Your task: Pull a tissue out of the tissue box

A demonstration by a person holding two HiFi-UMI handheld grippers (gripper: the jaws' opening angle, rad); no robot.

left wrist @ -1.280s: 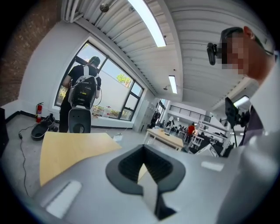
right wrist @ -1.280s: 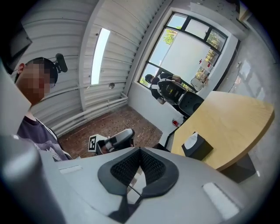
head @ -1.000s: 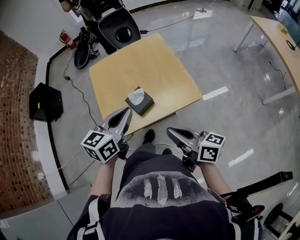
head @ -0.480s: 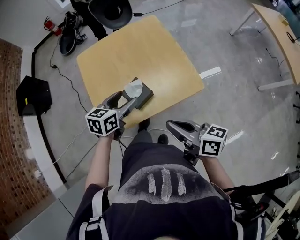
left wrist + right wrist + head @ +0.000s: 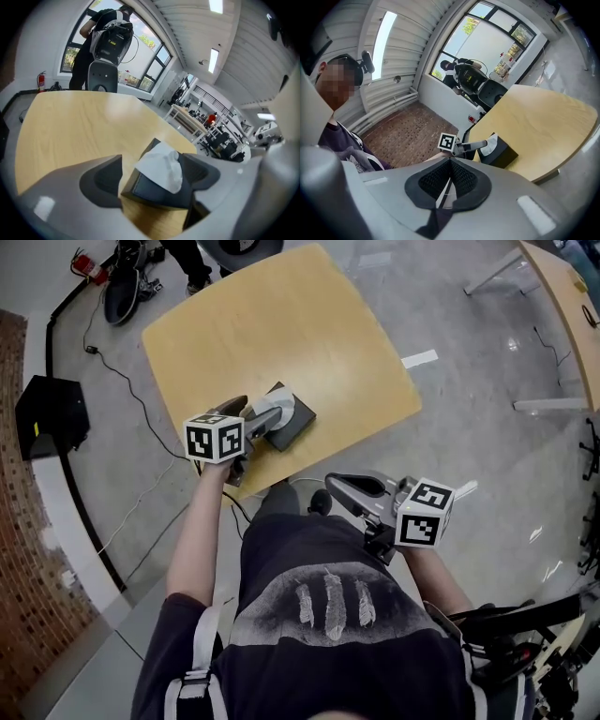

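Observation:
A dark tissue box (image 5: 292, 420) with a white tissue (image 5: 277, 412) sticking out of its top stands near the front edge of the wooden table (image 5: 281, 324). My left gripper (image 5: 259, 421) has come down at the box. In the left gripper view its jaws are opening wide, and the box (image 5: 157, 191) and tissue (image 5: 161, 165) lie between the pads (image 5: 104, 180) without being squeezed. My right gripper (image 5: 339, 491) hangs below the table edge, away from the box. Its pads (image 5: 440, 180) are pressed together on nothing. The right gripper view shows the box (image 5: 500, 153) off to the right.
A black case (image 5: 45, 413) and cables lie on the floor left of the table. A person (image 5: 104, 37) and a black chair (image 5: 103, 77) are beyond the far edge. Another table (image 5: 562, 296) stands at the upper right. The wide tabletop stretches behind the box.
My left gripper moved forward and down from beside my body to the tissue box, and its jaws spread apart. The right gripper shifted only a little.

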